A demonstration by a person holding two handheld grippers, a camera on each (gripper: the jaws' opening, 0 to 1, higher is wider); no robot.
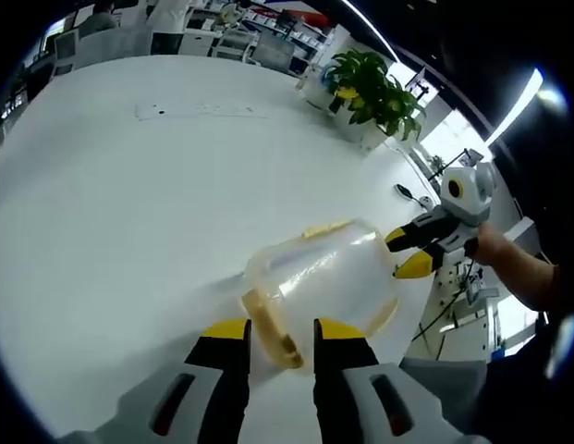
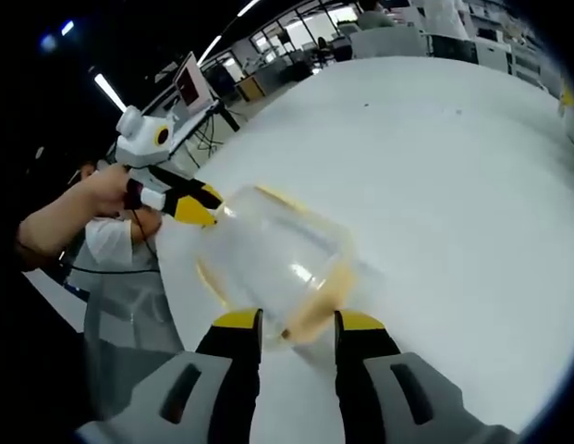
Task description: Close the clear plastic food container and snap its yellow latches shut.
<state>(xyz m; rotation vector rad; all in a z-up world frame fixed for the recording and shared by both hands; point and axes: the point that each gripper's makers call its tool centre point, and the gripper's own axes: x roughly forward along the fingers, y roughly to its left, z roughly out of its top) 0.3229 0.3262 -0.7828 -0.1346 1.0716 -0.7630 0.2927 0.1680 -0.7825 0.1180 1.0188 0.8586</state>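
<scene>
We have the clear container (image 1: pixel 328 282) between our two grippers, near the edge of the big white table (image 1: pixel 129 185), and it looks tipped on its side, most likely so that each gripper can reach a latch at an opposite end. In the left gripper view, the left gripper (image 1: pixel 282 344) has its jaws apart on either side of a yellow latch (image 1: pixel 273 328) at the near rim; whether they press on it we cannot tell. The right gripper (image 1: pixel 409 252) comes in at the far end, jaws parted at the container wall. In the right gripper view, the right gripper (image 2: pixel 296 333) straddles the near rim of the container (image 2: pixel 277 259), and the left gripper (image 2: pixel 196 205) sits at the far corner. We judge the latches not yet snapped

Around us is an open office: desks, ceiling strip lights and a potted plant (image 1: pixel 374 92) on the table's far side
</scene>
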